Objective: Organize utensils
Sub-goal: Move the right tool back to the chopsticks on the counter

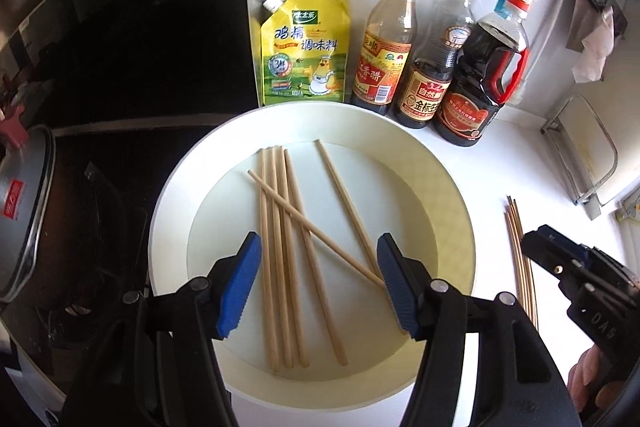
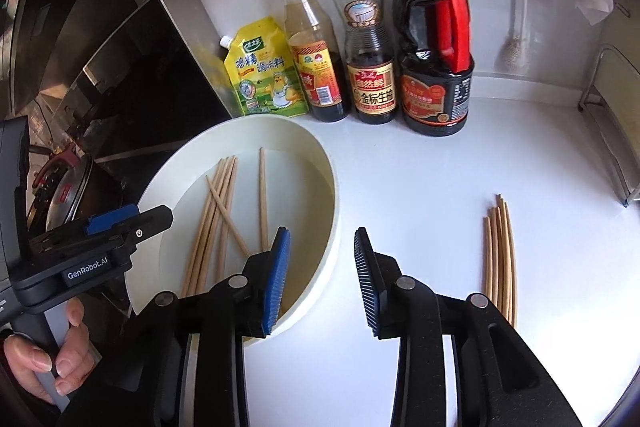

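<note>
A round cream basin point(image 1: 448, 183) point(image 2: 320, 163) sits on the white counter with several wooden chopsticks point(image 1: 280, 267) point(image 2: 218, 211) loose inside it, one lying crosswise. A second bundle of chopsticks point(image 1: 520, 247) point(image 2: 500, 259) lies on the counter to the right of the basin. My left gripper point(image 1: 316, 279) is open and empty, hovering over the basin above the chopsticks. My right gripper point(image 2: 322, 275) is open and empty, over the basin's right rim, left of the bundle. It also shows in the left wrist view point(image 1: 580, 275).
A yellow seasoning pouch point(image 1: 302, 55) point(image 2: 266, 75) and three sauce bottles point(image 1: 424, 55) point(image 2: 368, 39) stand behind the basin. A dark stove with a pot point(image 1: 24, 211) lies left. A metal rack point(image 1: 580, 155) point(image 2: 612, 123) stands at the right.
</note>
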`<state>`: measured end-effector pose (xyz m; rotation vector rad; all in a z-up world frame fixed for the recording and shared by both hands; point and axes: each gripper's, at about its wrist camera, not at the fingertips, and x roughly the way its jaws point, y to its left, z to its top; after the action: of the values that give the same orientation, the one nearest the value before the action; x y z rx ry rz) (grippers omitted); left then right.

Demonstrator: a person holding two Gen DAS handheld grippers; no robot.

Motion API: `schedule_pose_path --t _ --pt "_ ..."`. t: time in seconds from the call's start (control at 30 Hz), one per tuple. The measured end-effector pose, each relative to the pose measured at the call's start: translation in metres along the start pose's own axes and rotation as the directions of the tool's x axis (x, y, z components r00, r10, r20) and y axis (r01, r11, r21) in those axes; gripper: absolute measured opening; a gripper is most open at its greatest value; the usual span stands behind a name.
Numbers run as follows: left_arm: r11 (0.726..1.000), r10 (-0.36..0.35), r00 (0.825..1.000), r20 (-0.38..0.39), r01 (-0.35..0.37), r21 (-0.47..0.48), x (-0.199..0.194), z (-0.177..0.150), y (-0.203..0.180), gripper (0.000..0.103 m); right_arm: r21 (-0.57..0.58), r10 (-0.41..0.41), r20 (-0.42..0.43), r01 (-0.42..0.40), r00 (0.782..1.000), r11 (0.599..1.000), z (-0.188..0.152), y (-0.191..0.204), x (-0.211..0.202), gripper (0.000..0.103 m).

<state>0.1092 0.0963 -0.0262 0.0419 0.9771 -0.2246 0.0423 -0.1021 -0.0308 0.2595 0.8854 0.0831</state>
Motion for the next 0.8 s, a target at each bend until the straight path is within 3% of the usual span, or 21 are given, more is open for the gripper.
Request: schedule_pose_path --t 0.33,0.8 --pt "1.0 -0.021 0.999 -0.031 0.022 0.019 0.013 -0.006 -0.031 0.061 0.076 -0.06 0.004 0.059 0.998 0.995 -0.019 -0.056 -0.019 0.037" --pt "0.993 -0.085 0.996 -0.029 0.087 0.074 0.012 -0.027 -0.127 0.063 0.13 -0.147 -0.082 0.157 0.986 0.979 -0.053 -0.15 -0.028 0.039"
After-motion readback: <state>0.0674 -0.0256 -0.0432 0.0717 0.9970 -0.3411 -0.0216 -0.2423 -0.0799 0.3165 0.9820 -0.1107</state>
